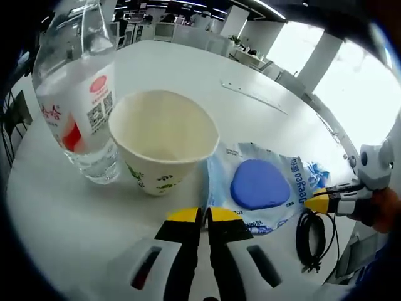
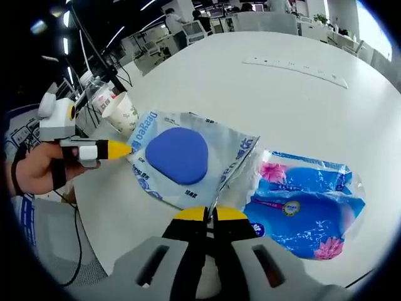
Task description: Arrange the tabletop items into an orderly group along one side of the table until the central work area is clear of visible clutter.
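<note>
A clear wipes pack [image 1: 260,185] with a blue oval lid lies on the round white table [image 1: 188,69], right beside a paper cup [image 1: 163,141] and a water bottle [image 1: 78,106]. My left gripper [image 1: 204,214] is shut at the pack's near corner and seems to pinch its edge. From the right, my right gripper [image 1: 315,200] meets the pack's opposite edge. In the right gripper view the right gripper [image 2: 210,213] is shut on the edge of the wipes pack [image 2: 182,153], and the left gripper [image 2: 128,149] touches its far side. A blue tissue pack [image 2: 301,207] lies against the wipes.
A long clear ruler [image 2: 294,68] lies farther out on the table. A black cable [image 1: 313,238] hangs at the table's edge near the right gripper. A person's hand [image 2: 34,169] holds the left gripper. Chairs and desks stand beyond the table.
</note>
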